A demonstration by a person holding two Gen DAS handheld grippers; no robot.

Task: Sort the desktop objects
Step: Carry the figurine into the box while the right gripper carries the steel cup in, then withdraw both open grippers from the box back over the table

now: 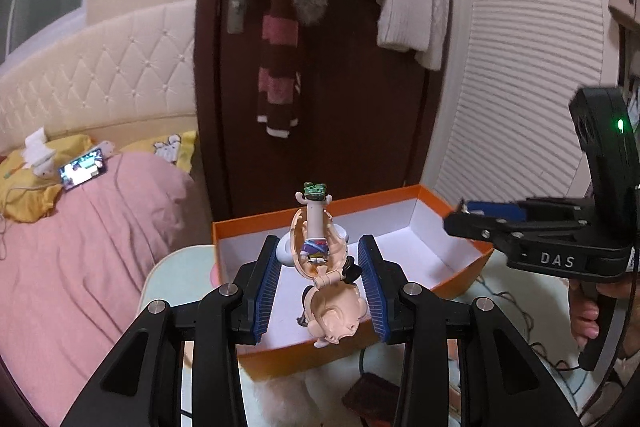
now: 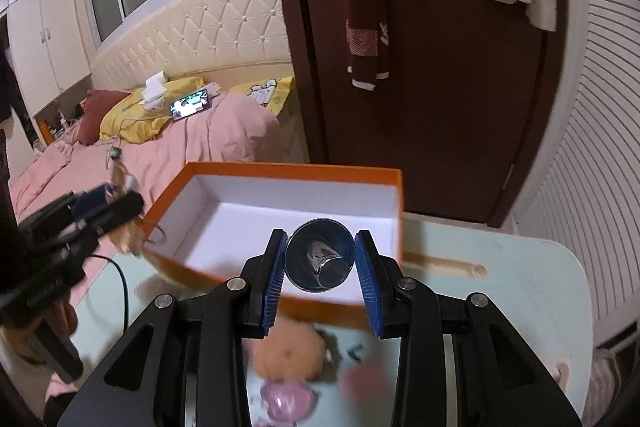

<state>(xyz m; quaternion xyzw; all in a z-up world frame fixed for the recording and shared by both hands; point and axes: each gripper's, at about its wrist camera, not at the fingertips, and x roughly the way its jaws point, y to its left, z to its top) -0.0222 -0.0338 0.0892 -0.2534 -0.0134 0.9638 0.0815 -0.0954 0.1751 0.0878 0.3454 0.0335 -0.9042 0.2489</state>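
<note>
Left gripper (image 1: pixel 320 267) is clamped on a peach plastic toy figure (image 1: pixel 320 259) and right gripper (image 2: pixel 320 259) on a shiny metal cup (image 2: pixel 319 255), both hanging over the white-lined orange cardboard box (image 2: pixel 304 174) on the pale table (image 2: pixel 520 267).

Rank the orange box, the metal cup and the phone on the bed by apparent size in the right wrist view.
1. orange box
2. metal cup, though nearness to the camera inflates it
3. phone, far off on the bed
</note>
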